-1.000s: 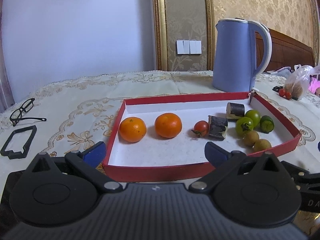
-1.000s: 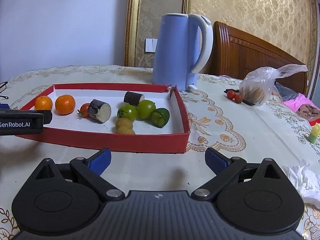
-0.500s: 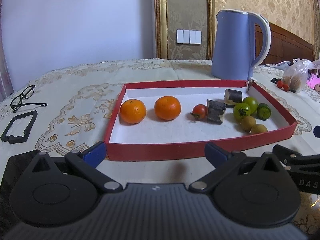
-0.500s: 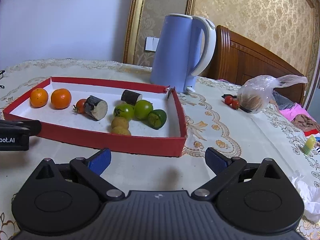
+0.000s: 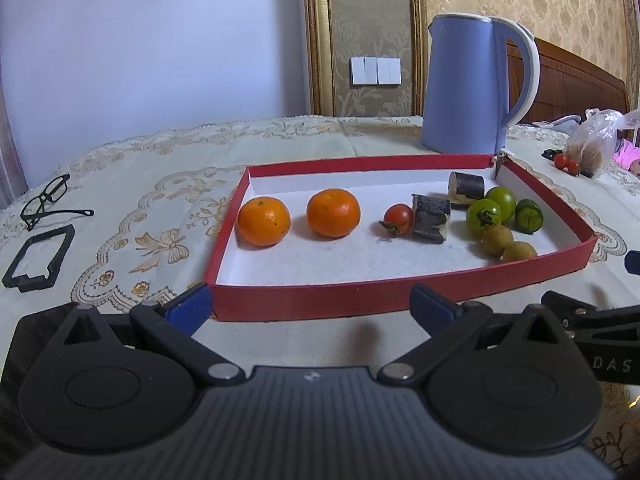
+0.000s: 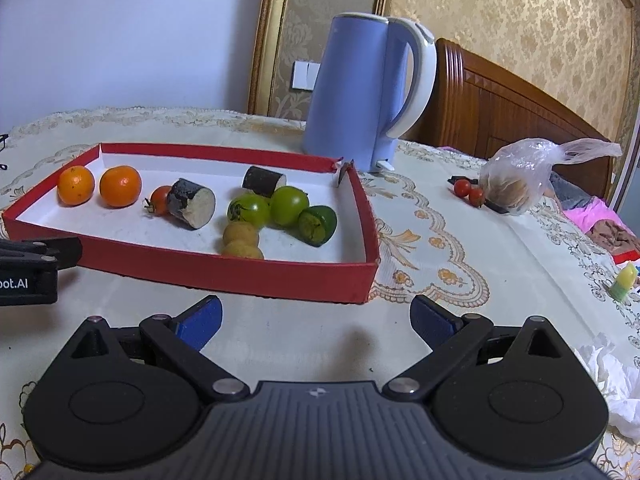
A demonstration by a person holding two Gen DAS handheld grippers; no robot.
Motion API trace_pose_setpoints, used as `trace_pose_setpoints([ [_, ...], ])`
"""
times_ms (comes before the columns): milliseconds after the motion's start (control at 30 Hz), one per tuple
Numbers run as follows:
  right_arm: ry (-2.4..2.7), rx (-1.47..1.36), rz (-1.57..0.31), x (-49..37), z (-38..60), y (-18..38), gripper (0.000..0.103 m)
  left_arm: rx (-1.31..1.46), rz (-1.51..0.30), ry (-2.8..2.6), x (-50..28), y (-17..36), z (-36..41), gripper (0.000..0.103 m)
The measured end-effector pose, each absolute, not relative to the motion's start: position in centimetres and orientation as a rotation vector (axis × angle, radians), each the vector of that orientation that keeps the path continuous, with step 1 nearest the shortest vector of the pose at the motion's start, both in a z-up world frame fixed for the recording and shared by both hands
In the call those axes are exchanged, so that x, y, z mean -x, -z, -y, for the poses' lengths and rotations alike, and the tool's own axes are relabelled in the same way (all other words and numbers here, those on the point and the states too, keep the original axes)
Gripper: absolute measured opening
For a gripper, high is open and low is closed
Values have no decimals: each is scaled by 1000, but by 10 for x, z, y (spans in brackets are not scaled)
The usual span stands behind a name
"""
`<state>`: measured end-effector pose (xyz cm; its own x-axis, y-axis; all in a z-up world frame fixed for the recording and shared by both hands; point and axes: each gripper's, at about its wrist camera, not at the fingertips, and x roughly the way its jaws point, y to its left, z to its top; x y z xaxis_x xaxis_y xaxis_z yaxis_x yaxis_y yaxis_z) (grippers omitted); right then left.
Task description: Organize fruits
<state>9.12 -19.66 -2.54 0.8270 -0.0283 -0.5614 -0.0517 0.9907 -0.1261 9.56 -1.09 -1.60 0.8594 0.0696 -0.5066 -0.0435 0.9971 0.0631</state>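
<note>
Surface under an embroidered cream cloth carries everything, and both tongs hover low over its near edge, spread wide with nothing between their blue tips. Past the far side of the tray stands a blue kettle, upright, handle turned to the right as the left tongs see it. The red tray lies directly ahead of the left tongs, its long axis running left to right across their view, its near wall just beyond their tips; from the right tongs the same tray sits ahead and to the left, its near right corner closest to them.

Inside the tray the fruit forms a loose row along that long axis. Two oranges sit at the left end, side by side but apart. Two dark cut stubs come next (pale cut faces, dark skin): the nearer stub lies on its side with its cut face turned toward the right tongs, while the farther stub lies with its axis across the tray. A red cherry tomato touches the nearer stub's left side. Two green tomatoes cluster at the right end, with a green cut piece beside them and two small tan fruits in front, touching each other.

Off to the right of the right tongs, a plastic bag rests on the cloth with two more cherry tomatoes beside it. Glasses lie far left of the left tongs.
</note>
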Motion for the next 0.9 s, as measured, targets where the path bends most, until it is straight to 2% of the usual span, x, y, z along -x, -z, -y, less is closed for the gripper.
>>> trace_pose_setpoints([
  [900,-36,62,-682,-102,208,33,103,-7,-580,-27,-99,18,4,103],
])
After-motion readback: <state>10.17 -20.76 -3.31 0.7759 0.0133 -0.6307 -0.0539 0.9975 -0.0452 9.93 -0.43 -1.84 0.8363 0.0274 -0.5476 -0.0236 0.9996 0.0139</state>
